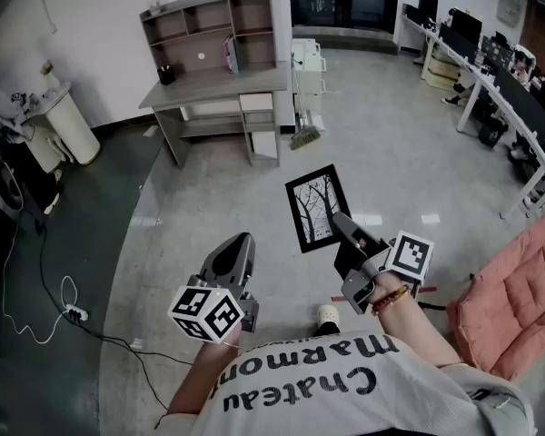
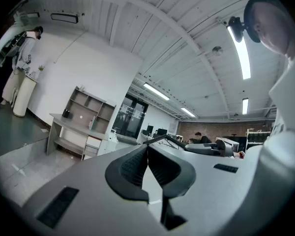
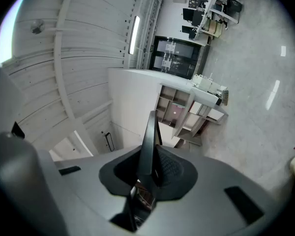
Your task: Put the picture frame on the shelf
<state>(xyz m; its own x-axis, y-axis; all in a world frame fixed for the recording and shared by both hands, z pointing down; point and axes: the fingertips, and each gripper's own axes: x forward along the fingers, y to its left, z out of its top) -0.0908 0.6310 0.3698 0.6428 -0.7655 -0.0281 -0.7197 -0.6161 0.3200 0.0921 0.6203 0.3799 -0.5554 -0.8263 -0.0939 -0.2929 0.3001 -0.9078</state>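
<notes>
Black jaw faces of the right gripper are clamped on one edge of the picture frame. The frame is held out over the grey floor, with its tree print facing the head camera. The left gripper has its jaws together with nothing between them. The shelf stands well apart, against the white wall.
</notes>
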